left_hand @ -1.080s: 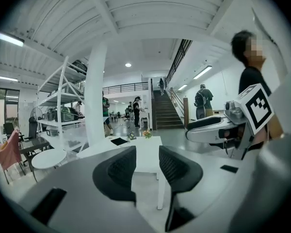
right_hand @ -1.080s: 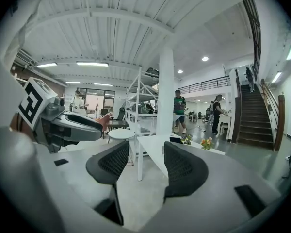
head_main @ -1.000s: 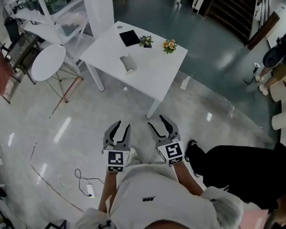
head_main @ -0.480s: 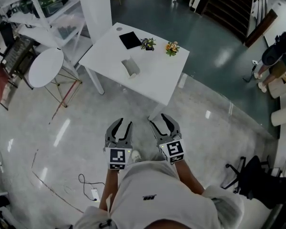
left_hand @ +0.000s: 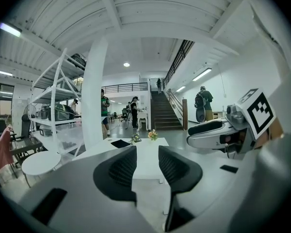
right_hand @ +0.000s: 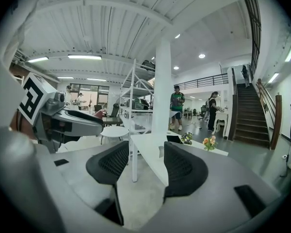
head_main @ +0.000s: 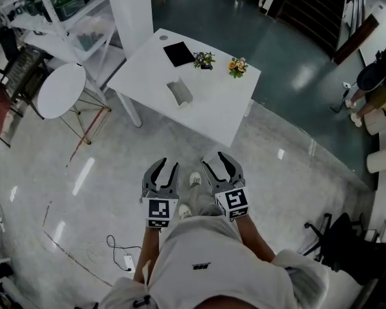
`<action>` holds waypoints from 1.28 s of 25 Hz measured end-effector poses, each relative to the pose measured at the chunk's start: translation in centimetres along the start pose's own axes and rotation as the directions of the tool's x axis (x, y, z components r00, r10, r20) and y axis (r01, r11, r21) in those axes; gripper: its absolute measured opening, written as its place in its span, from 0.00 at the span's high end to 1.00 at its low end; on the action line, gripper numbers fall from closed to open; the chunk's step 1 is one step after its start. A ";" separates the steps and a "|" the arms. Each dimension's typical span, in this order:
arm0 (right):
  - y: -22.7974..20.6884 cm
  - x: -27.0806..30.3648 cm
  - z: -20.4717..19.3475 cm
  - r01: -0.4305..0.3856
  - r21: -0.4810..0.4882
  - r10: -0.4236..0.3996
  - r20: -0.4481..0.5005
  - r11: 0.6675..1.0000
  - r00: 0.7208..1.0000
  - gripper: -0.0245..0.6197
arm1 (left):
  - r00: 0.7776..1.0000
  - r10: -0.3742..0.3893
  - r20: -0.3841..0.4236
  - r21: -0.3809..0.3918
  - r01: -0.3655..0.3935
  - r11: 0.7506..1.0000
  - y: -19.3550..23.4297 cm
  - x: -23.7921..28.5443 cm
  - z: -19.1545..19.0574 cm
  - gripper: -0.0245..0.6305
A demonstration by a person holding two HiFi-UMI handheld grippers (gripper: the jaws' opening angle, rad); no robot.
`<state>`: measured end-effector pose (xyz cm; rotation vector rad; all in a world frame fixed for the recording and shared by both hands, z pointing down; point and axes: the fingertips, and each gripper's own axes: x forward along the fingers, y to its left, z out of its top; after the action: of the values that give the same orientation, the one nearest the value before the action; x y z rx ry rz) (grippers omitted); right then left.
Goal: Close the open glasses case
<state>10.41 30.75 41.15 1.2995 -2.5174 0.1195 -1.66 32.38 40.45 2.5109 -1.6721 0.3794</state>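
Note:
The open glasses case [head_main: 179, 92] is a pale grey shell lying on the white table [head_main: 212, 108], a few steps ahead of me in the head view. In the right gripper view the case [right_hand: 160, 151] is a small shape on the tabletop, framed between the jaws. My left gripper [head_main: 165, 170] and right gripper [head_main: 216, 162] are held side by side at waist height, well short of the table. Both are open with nothing between the fingers. In its own view the left gripper [left_hand: 147, 162] points at the table's near end [left_hand: 146, 159]; the right gripper [right_hand: 146, 162] looks along the table's edge.
On the table's far side lie a black flat pad [head_main: 179, 53] and two small flower pots [head_main: 204, 60] [head_main: 238, 66]. A round white side table [head_main: 61, 89], shelving [head_main: 58, 11] and a white pillar [head_main: 132, 8] stand to the left. A cable [head_main: 112, 243] lies on the floor.
The table has drawn slightly nearer in the head view as I step forward. A dark-clothed figure at lower right is gone. Both grippers keep the same open pose.

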 end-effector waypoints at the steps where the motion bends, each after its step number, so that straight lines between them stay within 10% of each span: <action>1: -0.2 0.4 0.1 -0.002 -0.001 0.002 0.000 1.000 1.000 0.61 | 1.000 0.002 -0.001 -0.001 -0.002 1.000 0.2 0.3 0.0 0.73; 32: -11.7 16.3 4.5 -0.130 0.001 0.130 0.030 0.991 0.991 0.61 | 0.989 0.136 -0.054 -0.018 -0.137 0.990 7.7 16.2 3.5 0.73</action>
<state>9.98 10.22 41.04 1.1451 -2.6274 0.1329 -2.31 14.11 40.88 2.3570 -1.8226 0.4324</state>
